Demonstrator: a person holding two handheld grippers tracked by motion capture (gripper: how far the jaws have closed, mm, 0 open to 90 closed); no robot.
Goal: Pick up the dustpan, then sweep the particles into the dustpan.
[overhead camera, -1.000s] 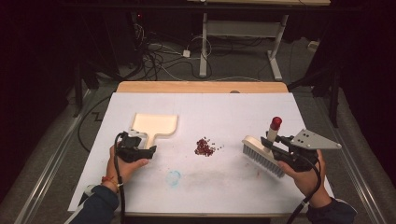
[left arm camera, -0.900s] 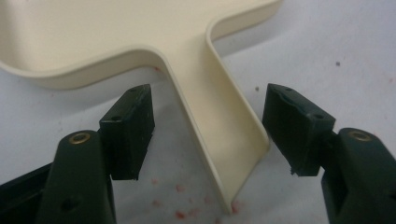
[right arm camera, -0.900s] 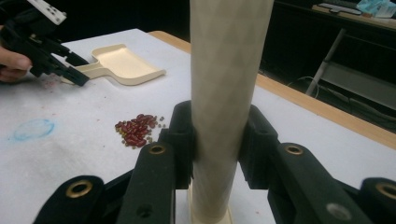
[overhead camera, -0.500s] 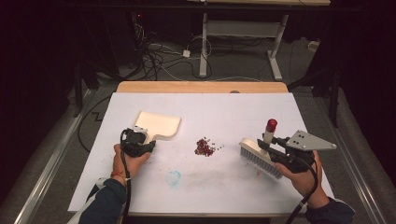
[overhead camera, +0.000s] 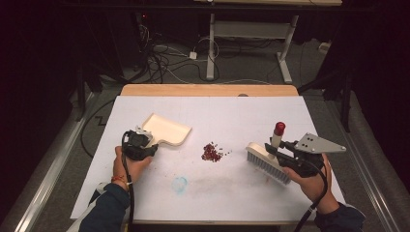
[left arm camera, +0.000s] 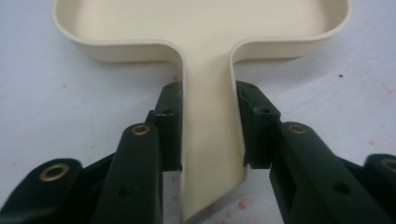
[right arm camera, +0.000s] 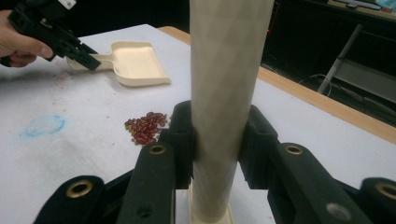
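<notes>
A cream dustpan (overhead camera: 167, 129) (left arm camera: 201, 28) (right arm camera: 140, 60) lies on the white table sheet at the left. My left gripper (overhead camera: 149, 146) (left arm camera: 208, 98) (right arm camera: 86, 58) has just been closing, and its pads now press both sides of the dustpan's handle. A small pile of red beans (overhead camera: 211, 152) (right arm camera: 145, 127) sits in the middle of the sheet. At the right, my right gripper (overhead camera: 276, 152) (right arm camera: 219, 135) is shut on the upright handle (right arm camera: 224, 70) of a brush (overhead camera: 265, 162), whose bristles rest on the sheet and whose handle has a red cap (overhead camera: 279, 128).
A faint blue stain (overhead camera: 180, 183) (right arm camera: 44, 125) marks the sheet near the front, between my hands. The wooden table edge (overhead camera: 208, 90) runs along the far side. Beyond it are cables and desk legs on a dark floor.
My left gripper has come up to the dustpan's handle and closed on it. The right gripper and the brush have stayed almost where they were.
</notes>
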